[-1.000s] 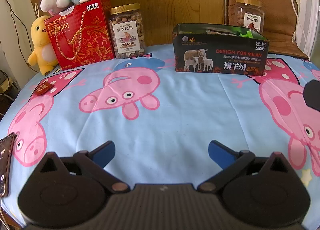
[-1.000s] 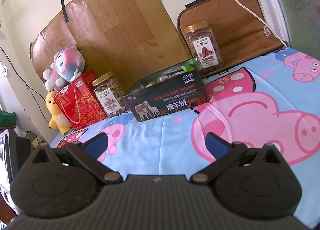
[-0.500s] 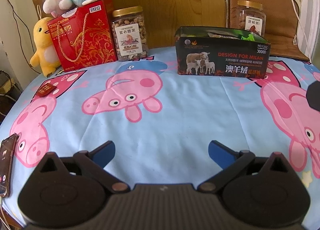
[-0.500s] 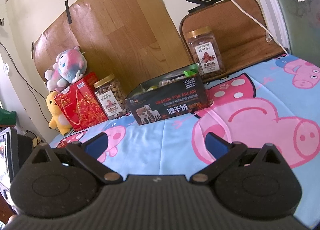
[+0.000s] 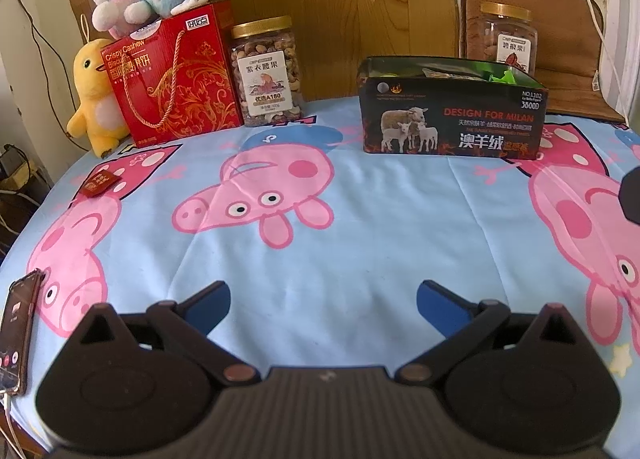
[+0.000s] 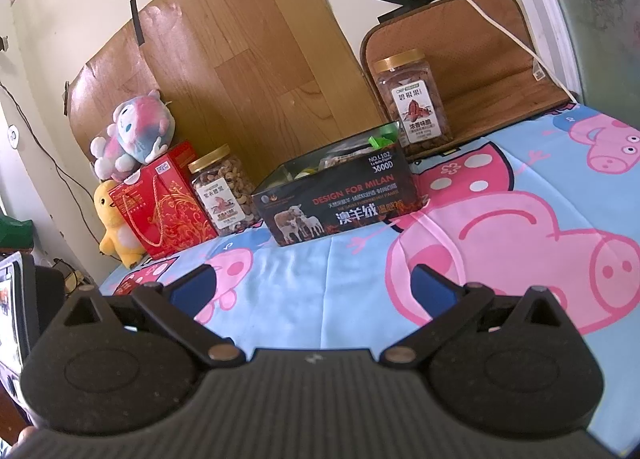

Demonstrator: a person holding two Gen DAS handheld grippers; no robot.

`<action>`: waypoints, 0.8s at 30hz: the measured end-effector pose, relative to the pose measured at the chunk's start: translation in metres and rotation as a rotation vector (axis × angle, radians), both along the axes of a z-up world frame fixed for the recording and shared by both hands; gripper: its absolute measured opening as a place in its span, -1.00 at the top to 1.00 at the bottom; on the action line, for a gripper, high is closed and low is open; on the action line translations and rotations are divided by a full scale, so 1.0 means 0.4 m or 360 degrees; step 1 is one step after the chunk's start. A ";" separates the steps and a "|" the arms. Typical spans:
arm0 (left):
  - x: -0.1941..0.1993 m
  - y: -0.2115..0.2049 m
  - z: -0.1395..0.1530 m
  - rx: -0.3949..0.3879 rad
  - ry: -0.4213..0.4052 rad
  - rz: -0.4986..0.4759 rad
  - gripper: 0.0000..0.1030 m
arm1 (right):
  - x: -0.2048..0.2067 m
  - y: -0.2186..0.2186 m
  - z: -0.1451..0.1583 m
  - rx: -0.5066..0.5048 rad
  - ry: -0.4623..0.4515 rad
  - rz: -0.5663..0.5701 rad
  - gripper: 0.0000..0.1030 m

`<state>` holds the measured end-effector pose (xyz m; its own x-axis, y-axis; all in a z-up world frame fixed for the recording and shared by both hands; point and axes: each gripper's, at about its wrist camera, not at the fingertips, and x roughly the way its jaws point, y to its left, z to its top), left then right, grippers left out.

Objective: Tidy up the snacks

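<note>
Left gripper (image 5: 323,299) and right gripper (image 6: 314,285) both spread wide, holding nothing, hovering low over the pig-print blue cloth (image 5: 360,227). Dark open cardboard box with sheep print (image 5: 452,115) parked at the back – probably the snack bin, wrappers barely visible inside. Small red flat packet (image 5: 100,183) stranded far left – likely next.

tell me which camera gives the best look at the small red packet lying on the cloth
The left wrist view. The small red packet lies flat there in plain sight, left of center on the blue cloth. In the right wrist view only a red sliver shows just above that gripper's body.
</note>
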<state>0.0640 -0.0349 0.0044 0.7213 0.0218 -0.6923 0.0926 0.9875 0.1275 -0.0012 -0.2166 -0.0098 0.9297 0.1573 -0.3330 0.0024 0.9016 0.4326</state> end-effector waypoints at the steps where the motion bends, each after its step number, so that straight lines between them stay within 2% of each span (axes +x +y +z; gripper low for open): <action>1: -0.001 0.000 0.000 0.0000 -0.0001 0.0001 -1.00 | 0.000 0.000 0.000 0.0000 -0.0001 0.0000 -1.00; 24: -0.003 -0.002 0.007 0.0050 -0.0057 0.0015 -1.00 | -0.002 0.007 0.005 -0.0008 -0.0011 0.0013 -1.00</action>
